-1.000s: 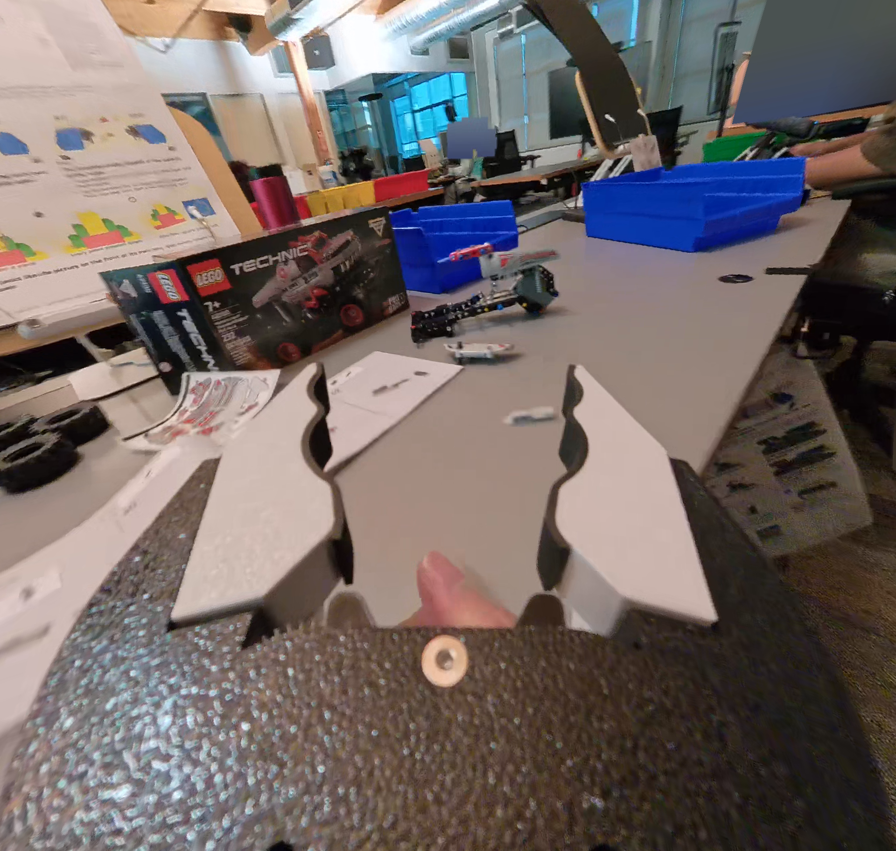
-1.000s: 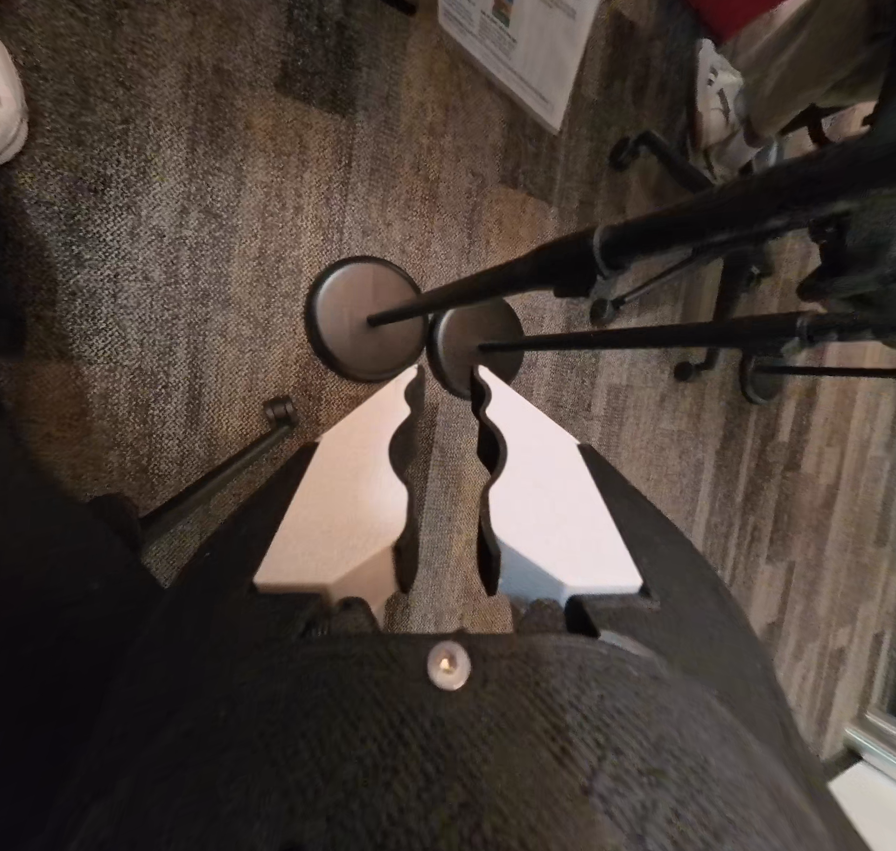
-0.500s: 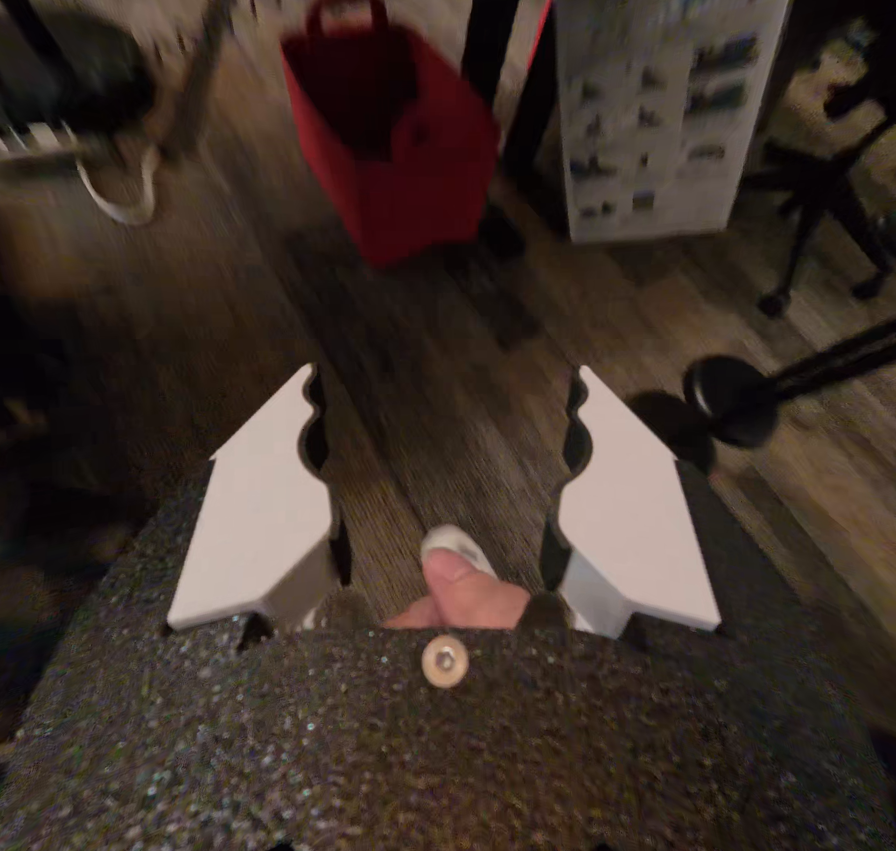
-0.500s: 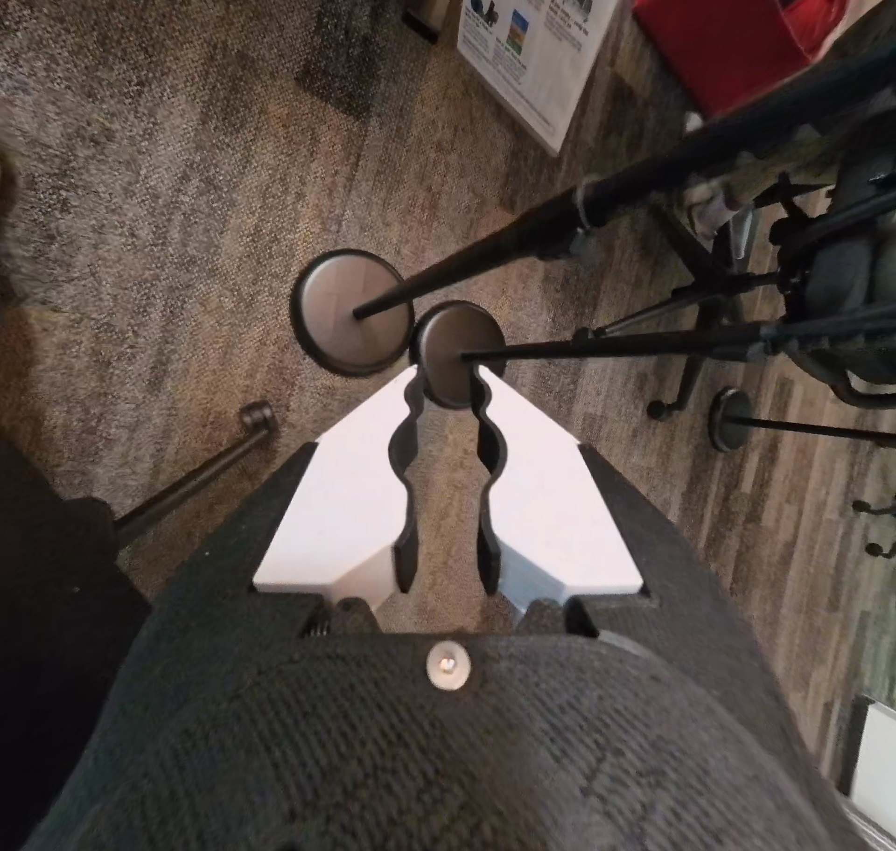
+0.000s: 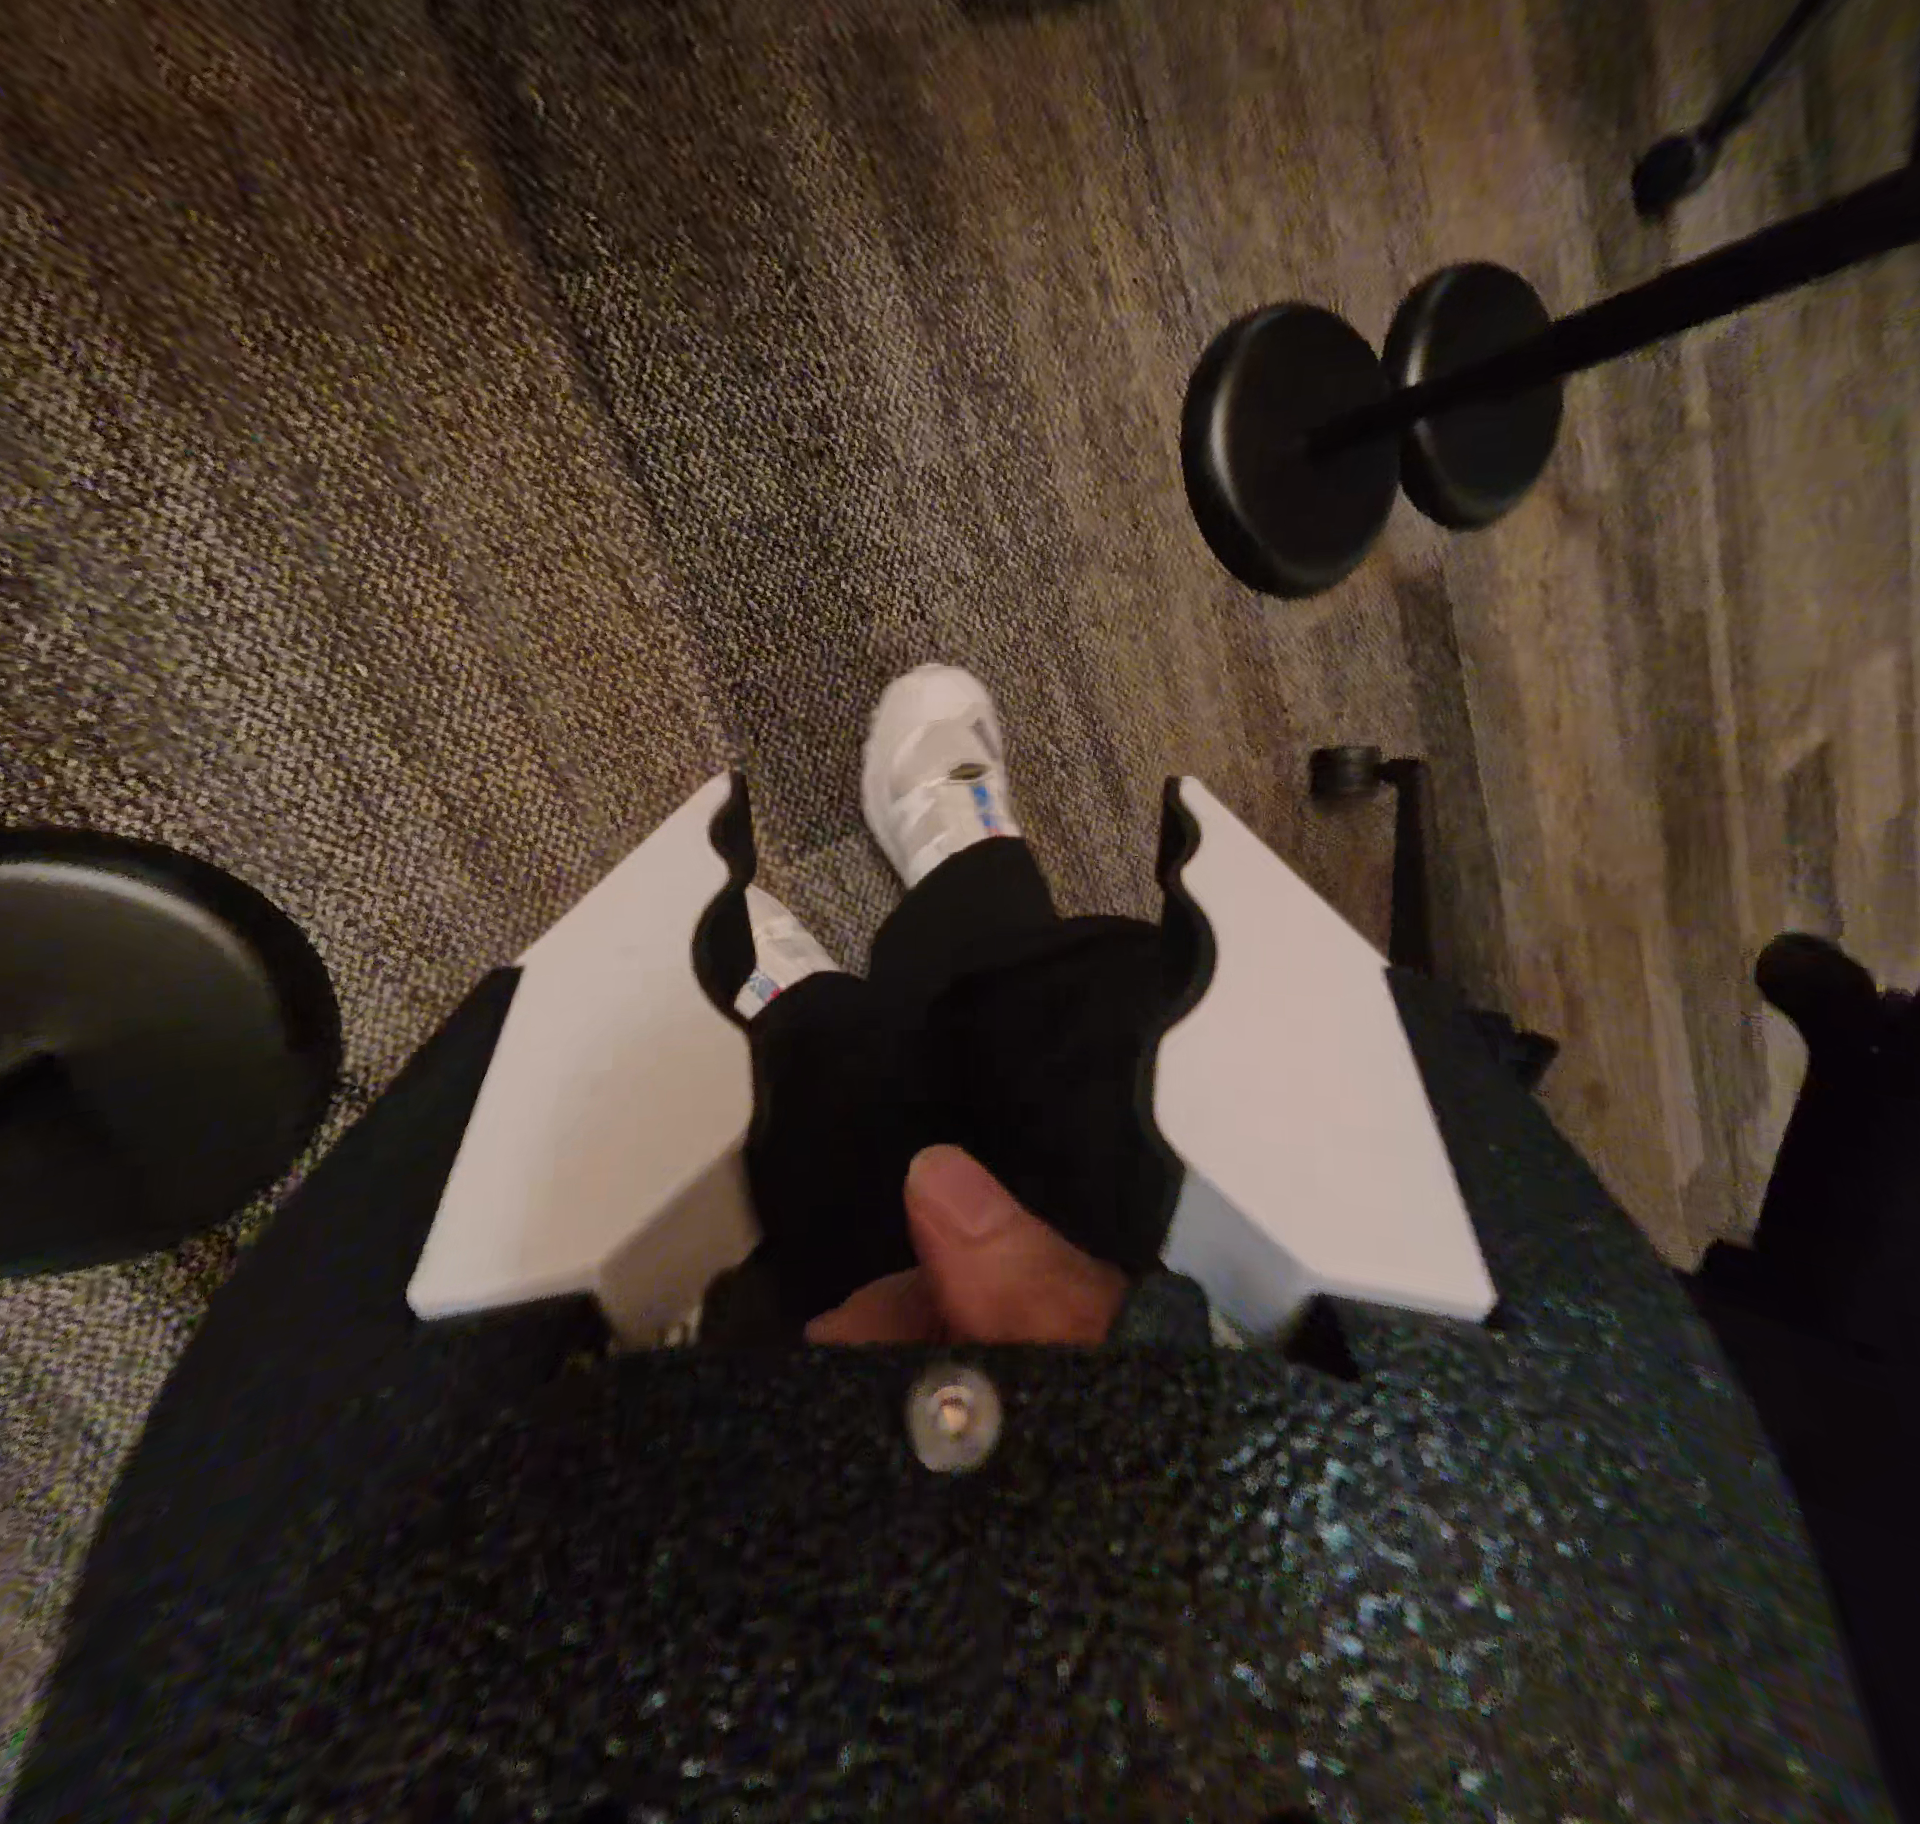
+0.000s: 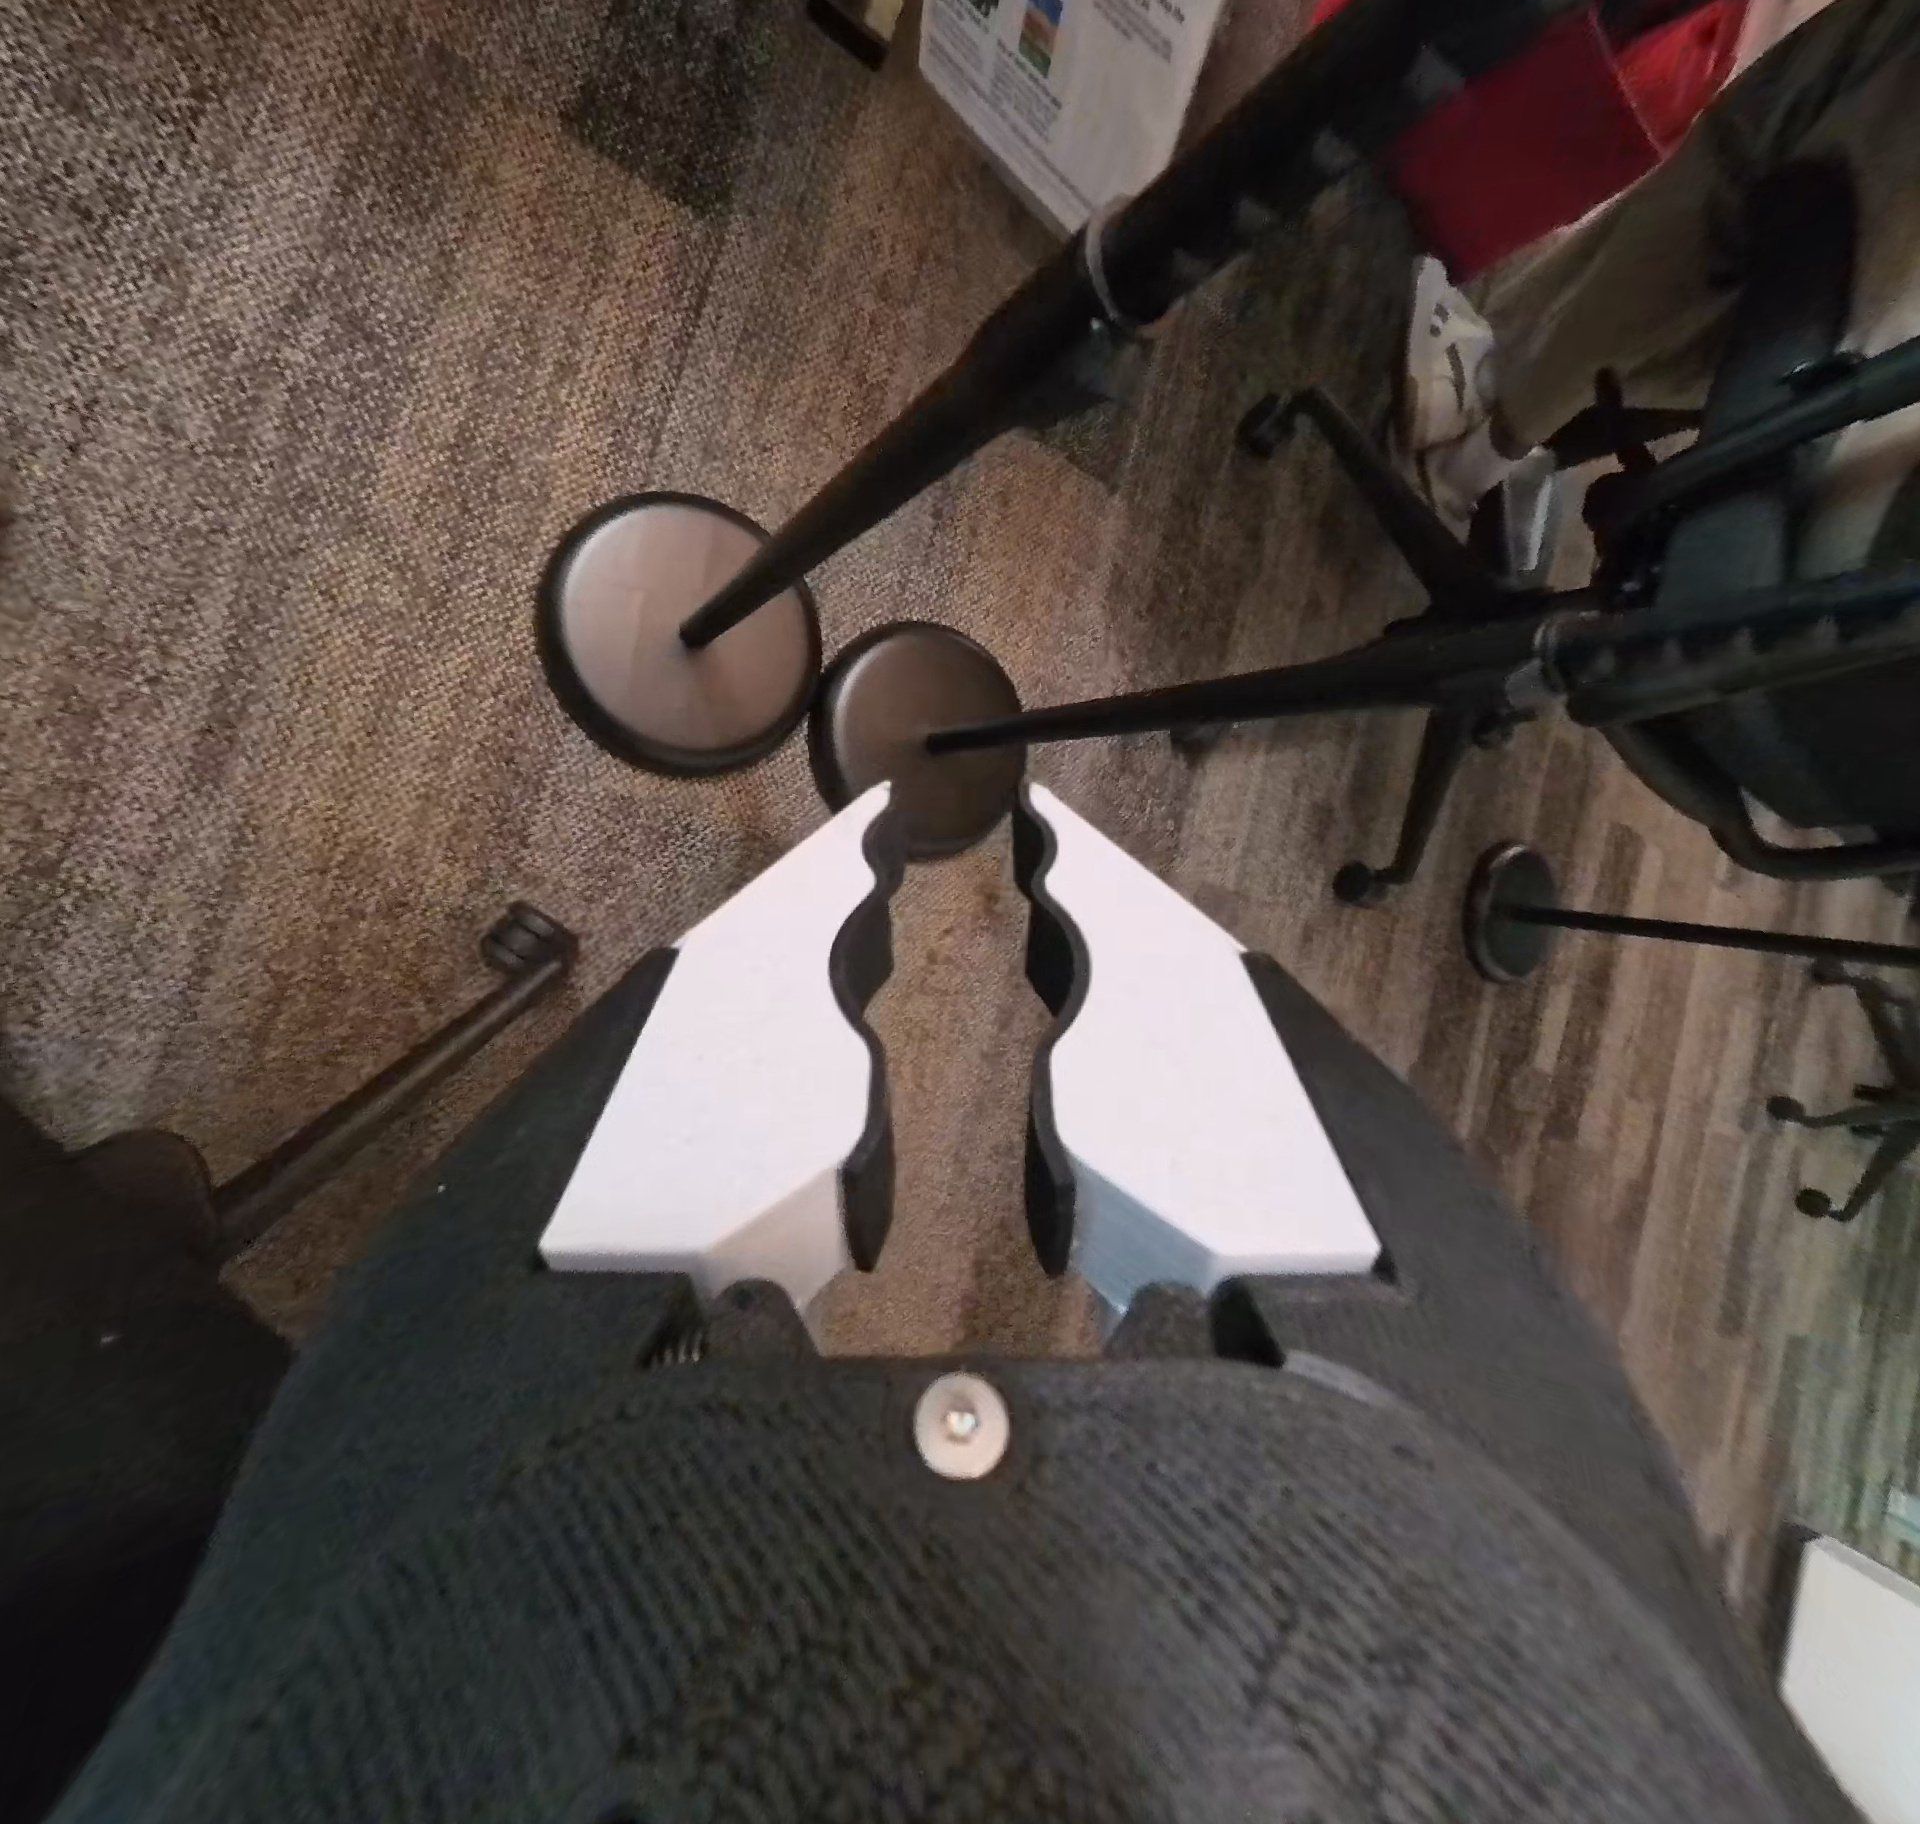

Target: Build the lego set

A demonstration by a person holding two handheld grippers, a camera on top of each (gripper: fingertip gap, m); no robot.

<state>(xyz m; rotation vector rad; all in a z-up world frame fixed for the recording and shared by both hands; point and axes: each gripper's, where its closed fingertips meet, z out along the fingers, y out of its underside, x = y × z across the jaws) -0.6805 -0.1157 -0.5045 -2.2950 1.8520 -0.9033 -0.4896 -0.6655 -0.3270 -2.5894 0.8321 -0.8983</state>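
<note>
Both grippers point down at the carpet point(image 5: 436, 444); no desk and no lego piece shows in either view, so where the set lies cannot be told. The left gripper point(image 5: 956, 808) has its white fingers point(image 5: 613, 1078) spread wide with nothing between them; through the gap show black trousers point(image 5: 966, 1026) and a white shoe point(image 5: 935, 772), a second shoe mostly hidden behind the left finger; a thumb point(image 5: 956, 1244) pokes out at the finger bases. Two round black stand bases point(image 5: 1288, 465) sit toward the upper right, their poles cut off by the frame; another dark disc point(image 5: 135, 1047) is clipped at the left edge. The right gripper point(image 6: 956, 798) is parted narrowly, empty; just past its tips stand two round bases point(image 6: 675, 642), touching or nearly so. At upper right a printed sheet point(image 6: 1070, 39), a red bag point(image 6: 1558, 133) and chair legs point(image 6: 1423, 798) are partly cut off.
</note>
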